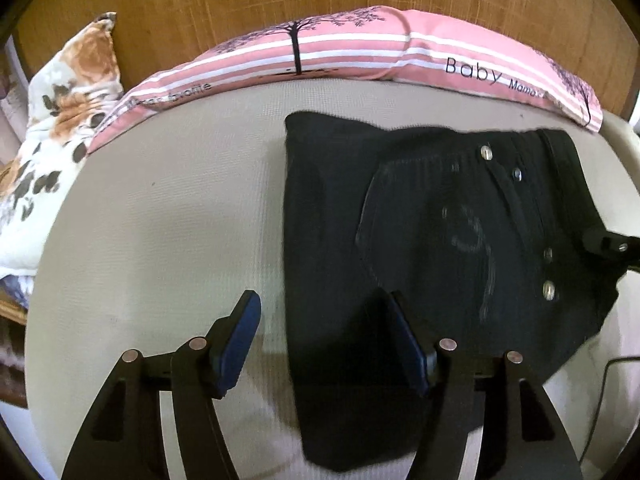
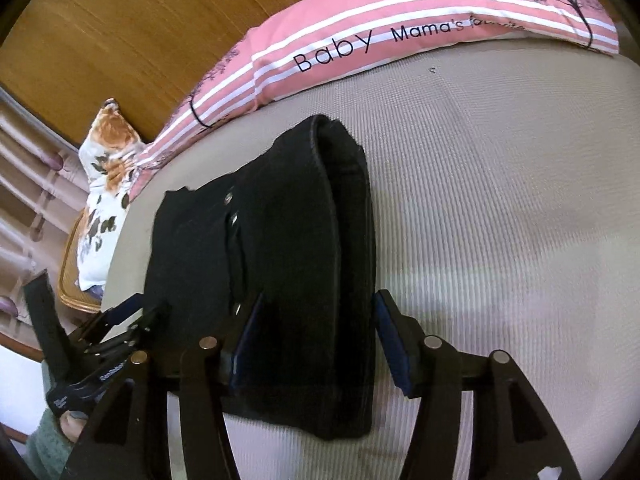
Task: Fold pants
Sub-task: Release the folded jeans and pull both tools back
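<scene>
Black pants [image 1: 432,248] with metal buttons lie folded into a compact stack on a beige mattress [image 1: 172,216]. My left gripper [image 1: 320,320] is open, its jaws astride the stack's left edge near the front, holding nothing. In the right wrist view the pants [image 2: 288,248] lie just beyond and between the jaws of my right gripper [image 2: 320,320], which is open with its jaws spread on either side of the stack's right end. The right gripper's tip shows in the left wrist view [image 1: 608,242] at the pants' right edge. The left gripper shows in the right wrist view [image 2: 120,320].
A pink striped pillow [image 1: 360,48] printed "Baby Mama's" lies along the wooden headboard [image 1: 200,4]. A floral pillow [image 1: 68,92] sits at the far left. A black cable [image 1: 600,400] runs at the right edge of the bed.
</scene>
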Motion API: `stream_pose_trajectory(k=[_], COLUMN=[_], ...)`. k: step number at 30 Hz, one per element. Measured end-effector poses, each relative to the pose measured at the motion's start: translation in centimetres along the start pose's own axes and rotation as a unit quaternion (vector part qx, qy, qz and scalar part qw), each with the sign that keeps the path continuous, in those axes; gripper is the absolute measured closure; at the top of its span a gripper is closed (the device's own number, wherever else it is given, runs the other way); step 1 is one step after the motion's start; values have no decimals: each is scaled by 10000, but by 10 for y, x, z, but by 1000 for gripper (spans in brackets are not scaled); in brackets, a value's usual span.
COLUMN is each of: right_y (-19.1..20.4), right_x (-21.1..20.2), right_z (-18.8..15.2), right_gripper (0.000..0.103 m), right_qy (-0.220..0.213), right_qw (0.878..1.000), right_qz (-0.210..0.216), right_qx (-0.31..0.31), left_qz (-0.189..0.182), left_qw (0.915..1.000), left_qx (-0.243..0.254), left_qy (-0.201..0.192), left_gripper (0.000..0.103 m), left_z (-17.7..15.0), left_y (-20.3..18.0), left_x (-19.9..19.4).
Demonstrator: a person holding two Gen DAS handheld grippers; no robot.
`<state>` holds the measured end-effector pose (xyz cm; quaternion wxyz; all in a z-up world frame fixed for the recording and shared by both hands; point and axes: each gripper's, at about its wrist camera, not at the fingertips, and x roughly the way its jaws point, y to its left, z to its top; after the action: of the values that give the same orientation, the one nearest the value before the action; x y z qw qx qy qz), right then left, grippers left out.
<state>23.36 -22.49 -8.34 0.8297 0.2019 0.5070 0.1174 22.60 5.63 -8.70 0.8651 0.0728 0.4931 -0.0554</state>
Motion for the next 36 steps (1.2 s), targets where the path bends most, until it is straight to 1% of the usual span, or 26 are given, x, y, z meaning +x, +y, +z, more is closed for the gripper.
stream_pose_trajectory(k=[2,4,5,6,8,11,13,16,18,20,23,26,31,33,36], right_y=[0,-1,-3,-6,-11,-15,-14,-15,-12,-10,-6,3,30,45,59], right_x=[-9,-13,-14,-13,-11,-7,-5,-6,-7,-10,-20,-33,-51,-58,-65], right_z=[-9,-17,-20,-23,-25,-27,-28,-30,-30,-32,-34,-41,-61,-72,-84], right_gripper=[50,50,48,51,51,51,50,49,44,42,40,39,29,23,14], right_qy=[-39,-63,-80,-56,-39,-28,-92,-135,-166,-220,-341,-518,-770,-898,-1016], right_qw=[10000,9999,9995,9993,9994,9989,9985,9983,9978,9975,9966,9944,9882,9847,9813], right_qz=[-11,-135,-292,-373,-342,-434,-538,-556,-634,-651,-729,-924,-1240,-1326,-1390], right_qx=[-8,-53,-87,-70,40,150,49,77,75,145,198,59,-464,-682,-858], left_qz=[25,49,61,62,47,68,95,164,231,278,359,379,305,324,339], left_qw=[10000,10000,9999,9999,9997,9994,9992,9989,9984,9978,9972,9968,9967,9968,9964], left_qx=[-12,-50,-78,-123,-231,-342,-392,-440,-517,-585,-629,-668,-700,-677,-715], left_qy=[-4,-15,-15,-13,-8,-25,-40,-70,-90,-118,-170,-239,-264,-285,-314], left_gripper=[37,36,35,34,34,34,34,34,34,34,34,34,33,33,27], left_z=[-8,-16,-19,-23,-27,-32,-35,-41,-45,-49,-53,-57,-65,-69,-73], left_y=[0,2,2,4,7,10,12,14,15,14,12,8,-4,-9,-15], left_x=[-4,-9,-11,-12,-15,-20,-25,-35,-42,-50,-60,-70,-81,-86,-91])
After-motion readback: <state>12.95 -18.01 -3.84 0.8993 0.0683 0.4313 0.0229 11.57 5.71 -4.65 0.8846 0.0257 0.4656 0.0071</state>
